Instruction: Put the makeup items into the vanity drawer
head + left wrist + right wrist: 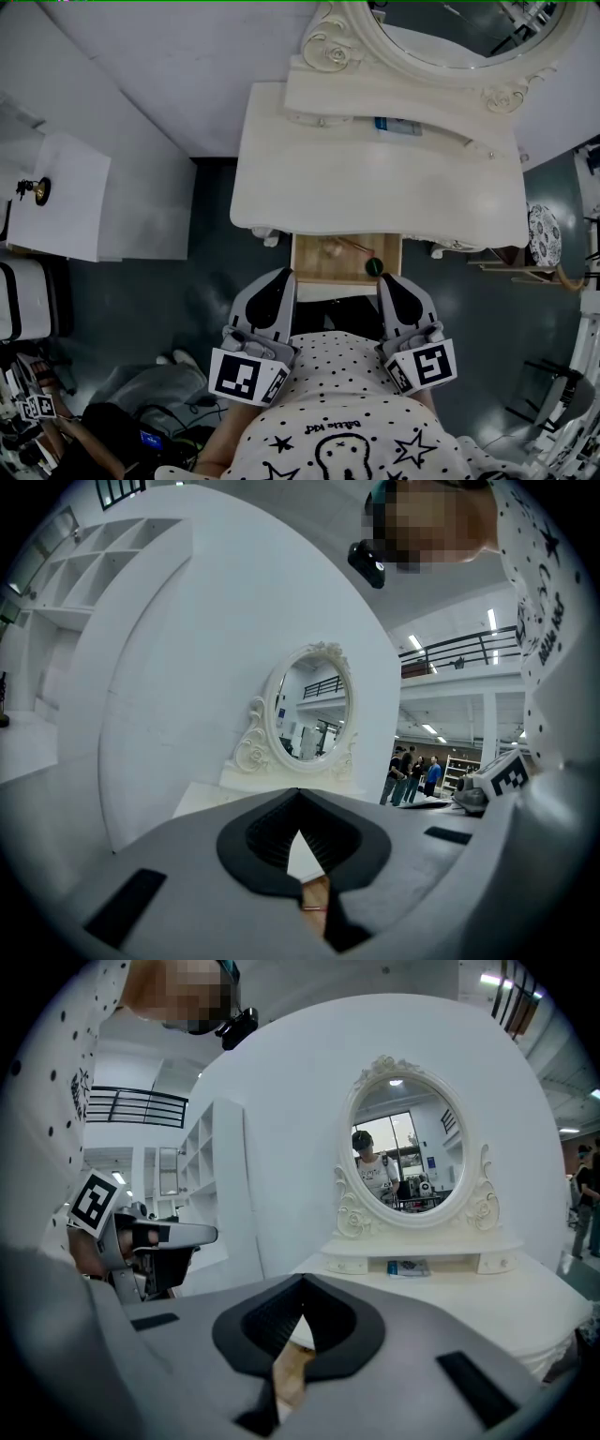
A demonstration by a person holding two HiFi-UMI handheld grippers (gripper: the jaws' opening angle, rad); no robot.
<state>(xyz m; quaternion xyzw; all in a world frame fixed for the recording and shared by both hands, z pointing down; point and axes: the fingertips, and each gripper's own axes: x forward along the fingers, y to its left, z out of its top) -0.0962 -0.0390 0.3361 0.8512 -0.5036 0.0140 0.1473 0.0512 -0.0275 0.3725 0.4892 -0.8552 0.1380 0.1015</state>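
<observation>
Tongs both closed and empty, left grey gripper (280,276) and right grey gripper (390,279) hover just near the open light-wood vanity drawer (309,262), which holds a thin stick (349,246) and a dark green round pot (374,266); probably next, reaching for the small blue packet (398,125) below the far oval mirror (450,23).

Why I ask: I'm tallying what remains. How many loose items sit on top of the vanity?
1: a small blue item in the shelf recess beneath the mirror. Nothing else shows on the vanity top, though tiny things could go unseen.
</observation>
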